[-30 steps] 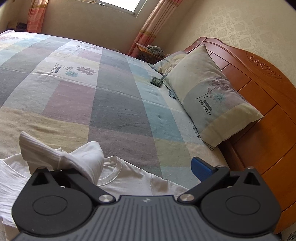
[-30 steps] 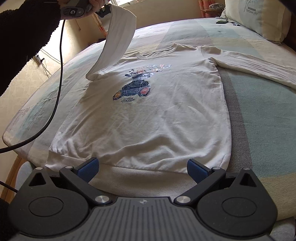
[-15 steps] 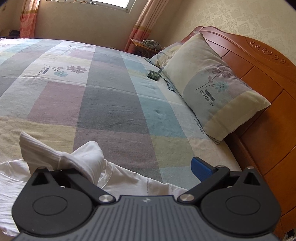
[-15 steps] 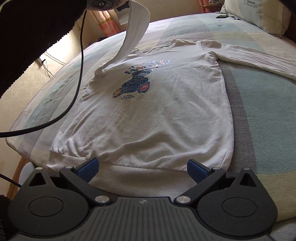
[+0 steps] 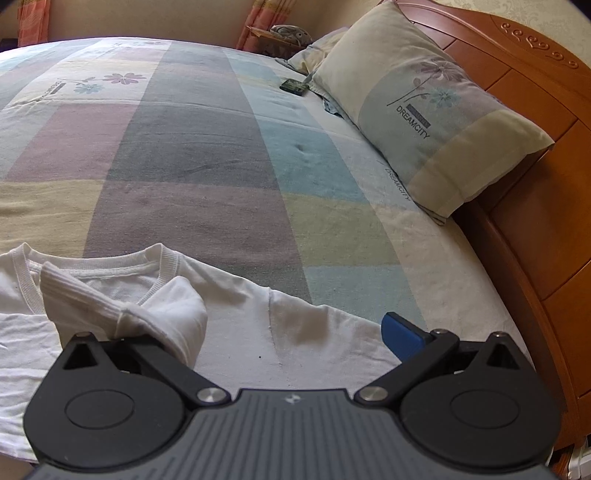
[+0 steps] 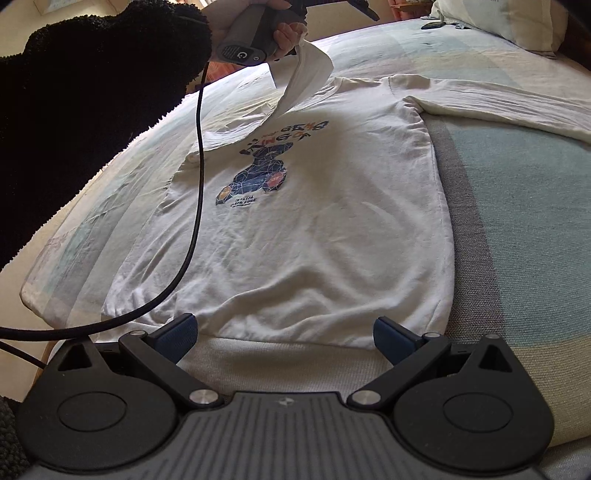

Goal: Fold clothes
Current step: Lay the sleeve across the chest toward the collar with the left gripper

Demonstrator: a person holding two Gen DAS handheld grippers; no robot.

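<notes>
A white long-sleeved shirt (image 6: 314,221) with a dark printed figure lies face up on the bed. In the left wrist view its collar (image 5: 110,266) and right shoulder show. My left gripper (image 5: 266,332) has its fingers spread wide, with the shirt's left sleeve cuff (image 5: 147,314) draped over the left finger; the right fingertip (image 5: 400,330) is bare. In the right wrist view the left gripper (image 6: 306,22) holds that sleeve (image 6: 303,77) up over the chest. My right gripper (image 6: 284,336) is open and empty just short of the shirt's hem.
A patchwork bedspread (image 5: 192,147) covers the bed. A pillow (image 5: 424,107) leans on the wooden headboard (image 5: 535,184) at the right. A small dark object (image 5: 293,86) lies near the pillow. A black cable (image 6: 195,184) hangs across the shirt's left side.
The left gripper has carried the sleeve inward and lower, over the shirt's collar and chest. The right gripper has stayed at the hem, open.
</notes>
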